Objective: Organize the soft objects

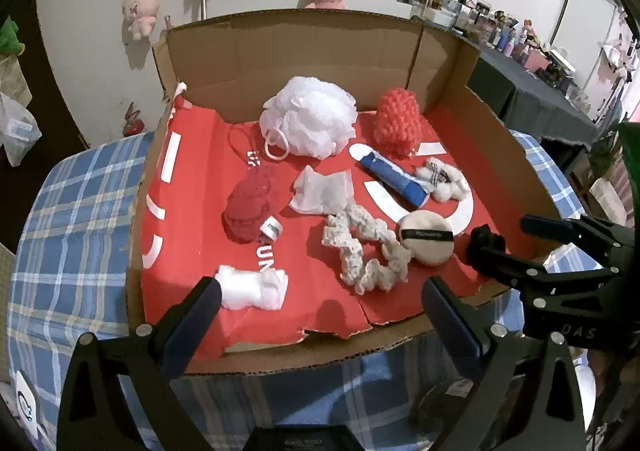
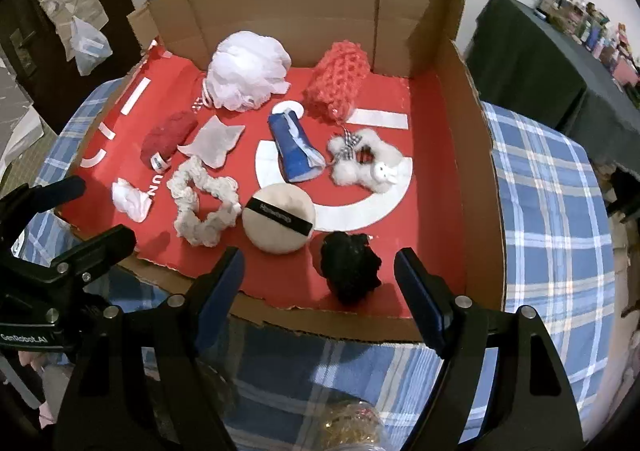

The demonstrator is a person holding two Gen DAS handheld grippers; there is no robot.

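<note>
A cardboard box [image 1: 492, 119] [image 2: 476, 155] with a red floor holds several soft objects: a white mesh pouf [image 1: 310, 115] [image 2: 246, 69], an orange knit piece [image 1: 398, 121] [image 2: 338, 81], a red scrunchie [image 1: 250, 207] [image 2: 168, 137], a cream scrunchie [image 1: 366, 249] [image 2: 202, 205], a round powder puff [image 1: 426, 237] [image 2: 278, 219], a blue sock [image 1: 396, 179] [image 2: 294, 149], a white fluffy piece [image 1: 252, 289] [image 2: 130, 199], and a black scrunchie [image 2: 350, 267]. My left gripper [image 1: 320, 311] is open at the box's front edge. My right gripper [image 2: 320, 283] is open, just before the black scrunchie.
The box stands on a blue plaid tablecloth [image 1: 72, 219] [image 2: 552, 211]. A white furry toy [image 2: 366, 163] and a thin white pad [image 2: 216, 141] also lie in the box. A dark-clothed table [image 2: 532, 63] with small items stands at the right.
</note>
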